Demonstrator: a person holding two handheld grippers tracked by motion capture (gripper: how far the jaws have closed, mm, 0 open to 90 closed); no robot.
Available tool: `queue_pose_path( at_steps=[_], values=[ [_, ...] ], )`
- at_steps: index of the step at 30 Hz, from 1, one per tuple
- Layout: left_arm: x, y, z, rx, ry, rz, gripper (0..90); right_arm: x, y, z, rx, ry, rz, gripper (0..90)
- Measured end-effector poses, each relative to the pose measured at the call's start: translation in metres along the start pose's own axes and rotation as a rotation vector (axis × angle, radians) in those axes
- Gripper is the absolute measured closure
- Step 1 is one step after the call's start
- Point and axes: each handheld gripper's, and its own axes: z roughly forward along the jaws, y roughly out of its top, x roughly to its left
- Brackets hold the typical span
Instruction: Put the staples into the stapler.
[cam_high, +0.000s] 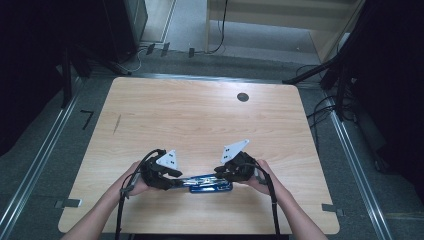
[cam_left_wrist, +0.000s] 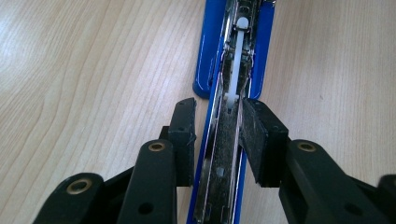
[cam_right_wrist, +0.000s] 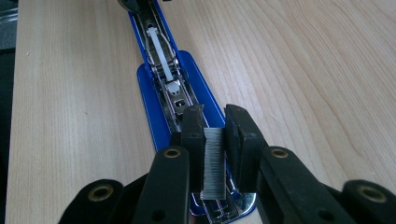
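Staples (cam_right_wrist: 213, 161) — a grey strip of them — sit pinched between the pads of the right gripper (cam_right_wrist: 214, 154), held just above the open channel of the blue stapler (cam_high: 210, 184), which lies on the near middle of the wooden table (cam_high: 200, 120), opened out flat. The left gripper (cam_left_wrist: 217, 140) straddles the stapler's left end; its far pad presses the metal rail while the near one stands a hair off, so the hold looks light, barely shut on the body. The step in hand looks like loading the strip. To do it well, keep the strip parallel with the channel, legs down, and lower it squarely between the walls ahead of the white pusher (cam_right_wrist: 161, 53) — a tilt would likely jam it. The left side should steady the stapler firmly.
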Motion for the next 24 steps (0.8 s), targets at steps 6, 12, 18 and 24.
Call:
queue_pose_path(
  at_steps=[6, 12, 18, 24],
  values=[
    [0.0009, 0.0011, 0.0009, 0.000, -0.007, 0.001, 66.9, -0.0004, -0.0003, -0.0010, -0.031, 0.006, -0.044, 79.5],
    [0.0005, 0.0013, 0.0008, 0.002, -0.004, 0.002, 66.9, -0.0003, -0.0016, 0.0006, -0.034, 0.023, -0.073, 79.5],
    [0.0005, 0.0012, 0.0008, 0.003, -0.005, -0.001, 66.9, -0.0001, -0.0029, 0.0053, -0.019, 0.041, -0.117, 79.6],
    [0.0006, 0.0010, 0.0008, 0.002, -0.006, -0.002, 66.9, 0.0018, -0.0041, 0.0065, -0.001, 0.035, -0.144, 79.5]
  ],
)
